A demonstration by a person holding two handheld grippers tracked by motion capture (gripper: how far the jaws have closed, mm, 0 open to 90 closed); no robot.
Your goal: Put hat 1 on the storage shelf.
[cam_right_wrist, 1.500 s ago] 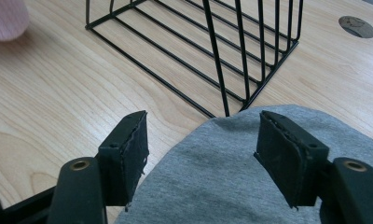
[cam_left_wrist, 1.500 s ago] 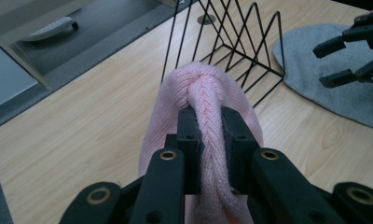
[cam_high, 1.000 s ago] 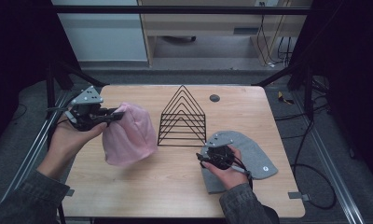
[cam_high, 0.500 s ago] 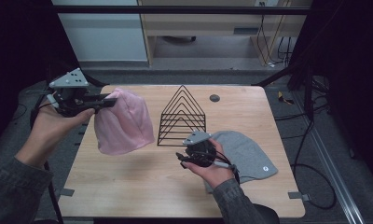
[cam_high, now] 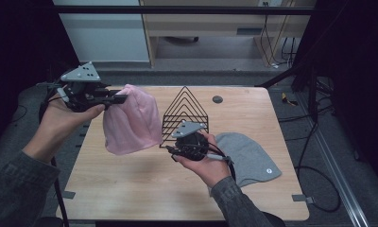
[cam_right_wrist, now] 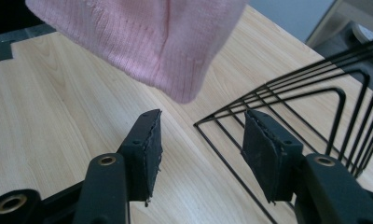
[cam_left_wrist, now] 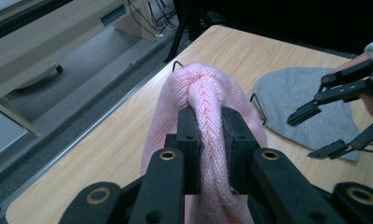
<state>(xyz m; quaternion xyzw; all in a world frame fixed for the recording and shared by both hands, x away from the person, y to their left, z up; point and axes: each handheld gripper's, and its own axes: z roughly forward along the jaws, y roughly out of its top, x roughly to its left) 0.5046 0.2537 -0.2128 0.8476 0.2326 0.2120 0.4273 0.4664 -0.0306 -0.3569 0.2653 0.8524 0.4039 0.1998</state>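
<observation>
The left hand-held gripper (cam_high: 115, 99), clamped on the pink beanie (cam_high: 130, 123), is now lifting it clear above the worktop's (cam_high: 144, 189) left side while the right hand-held gripper (cam_right_wrist: 201, 154), jaws apart, is closing in beneath its hem

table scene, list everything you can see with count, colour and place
pink knitted beanie: one, pink, hanging above the table's left half, pinched at its crown
grey knitted beanie: one, grey, flat on the table's right side
black wire triangular rack: one, black, table centre
small dark round disc: one, dark, far edge
light wooden table: one, light wood
left gripper: one, black, fingers shut on the pink beanie
right gripper: one, black, open, beside the rack
</observation>
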